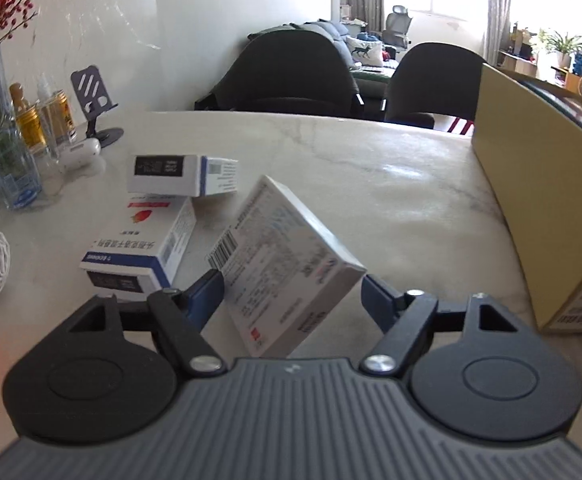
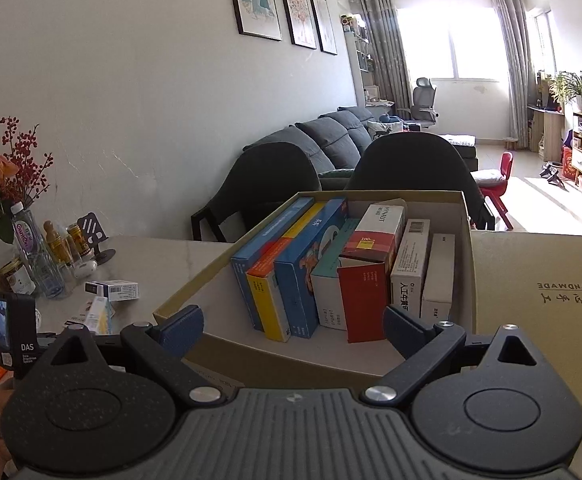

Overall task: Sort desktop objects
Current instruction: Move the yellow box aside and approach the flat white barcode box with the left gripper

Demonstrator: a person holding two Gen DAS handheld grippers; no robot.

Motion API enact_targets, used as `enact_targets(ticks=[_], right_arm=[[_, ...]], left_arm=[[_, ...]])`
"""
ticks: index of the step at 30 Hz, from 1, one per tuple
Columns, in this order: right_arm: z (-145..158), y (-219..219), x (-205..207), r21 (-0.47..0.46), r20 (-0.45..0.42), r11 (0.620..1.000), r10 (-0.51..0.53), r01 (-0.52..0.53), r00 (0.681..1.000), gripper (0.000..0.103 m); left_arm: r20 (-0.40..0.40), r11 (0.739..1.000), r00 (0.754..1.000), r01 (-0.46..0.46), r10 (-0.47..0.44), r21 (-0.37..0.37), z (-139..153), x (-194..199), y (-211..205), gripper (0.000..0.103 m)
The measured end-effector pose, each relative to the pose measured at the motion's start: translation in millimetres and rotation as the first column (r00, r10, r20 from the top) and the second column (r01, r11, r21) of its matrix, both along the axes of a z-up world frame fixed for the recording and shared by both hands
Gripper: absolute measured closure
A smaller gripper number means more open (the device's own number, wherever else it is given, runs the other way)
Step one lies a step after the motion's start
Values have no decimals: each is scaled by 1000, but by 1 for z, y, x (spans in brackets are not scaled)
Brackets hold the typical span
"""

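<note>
In the left wrist view, the left claw [image 1: 293, 280] is closed on a white box [image 1: 287, 256], one finger on each side of it. The box is tilted, with its printed face and barcode turned to the left, and it is lifted above the worktop [image 1: 371, 184]. Just left of the white box lie two more boxes: a blue and white box [image 1: 139, 248] flat on the worktop, and a second small box [image 1: 183, 176] resting partly on the far end of it. Farther left of them stand some bottles [image 1: 31, 124] and a phone stand [image 1: 95, 100]. Right of the white box is the wall of a cardboard box [image 1: 531, 184].

In the right wrist view, the right claw [image 2: 293, 328] is wide apart and holds nothing (it hangs over the near rim of the cardboard box [image 2: 195, 280]). Inside the cardboard box a row of packets [image 2: 343, 272] stands upright, side by side. Its lid [image 2: 531, 320] lies just right of it.
</note>
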State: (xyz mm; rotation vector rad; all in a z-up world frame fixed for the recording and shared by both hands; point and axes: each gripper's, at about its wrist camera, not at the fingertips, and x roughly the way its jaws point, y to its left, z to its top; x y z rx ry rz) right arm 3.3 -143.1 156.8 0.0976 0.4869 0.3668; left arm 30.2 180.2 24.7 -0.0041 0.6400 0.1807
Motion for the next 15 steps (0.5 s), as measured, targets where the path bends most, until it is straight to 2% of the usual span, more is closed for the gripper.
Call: enact_targets(ticks=[6, 11, 15], right_arm=[[-2, -3, -1, 22, 2, 1000, -4, 4, 1000, 6], [-2, -6, -2, 29, -2, 1000, -12, 12, 1000, 6], [-2, -6, 1, 64, -9, 998, -12, 12, 1000, 6]], left_arm=[[-25, 1000, 1000, -10, 10, -25, -2, -2, 3, 25], [-16, 999, 1000, -27, 26, -30, 3, -5, 18, 7], [-66, 999, 998, 15, -18, -51, 2, 17, 19, 0]])
